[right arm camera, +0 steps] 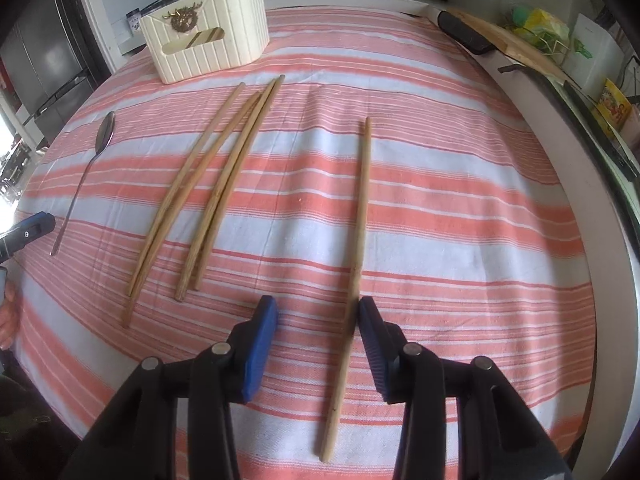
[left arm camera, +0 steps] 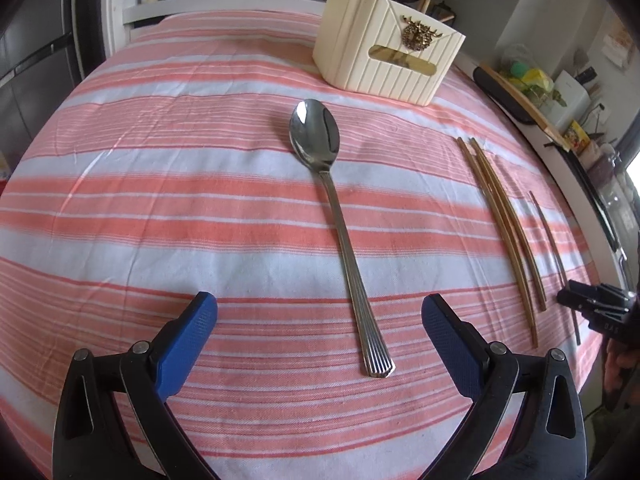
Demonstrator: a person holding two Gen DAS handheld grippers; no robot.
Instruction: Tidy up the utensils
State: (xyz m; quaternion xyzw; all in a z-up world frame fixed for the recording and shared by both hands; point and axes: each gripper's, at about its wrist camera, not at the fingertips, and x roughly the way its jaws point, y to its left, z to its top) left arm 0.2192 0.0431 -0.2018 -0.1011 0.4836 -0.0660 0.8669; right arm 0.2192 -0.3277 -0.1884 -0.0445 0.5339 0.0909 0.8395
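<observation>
Left gripper, fingers wide apart, straddles the steel spoon handle; its bowl points to 12 o'clock, toward the cream utensil holder. Right gripper, fingers apart, brackets a lone chopstick; four chopsticks lie at 10 o'clock on the striped tablecloth.

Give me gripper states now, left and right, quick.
Left gripper: open, empty, its jaws either side of the spoon handle.
Right gripper: open, not clamped; lone chopstick lies between the jaws, against the right one.
</observation>
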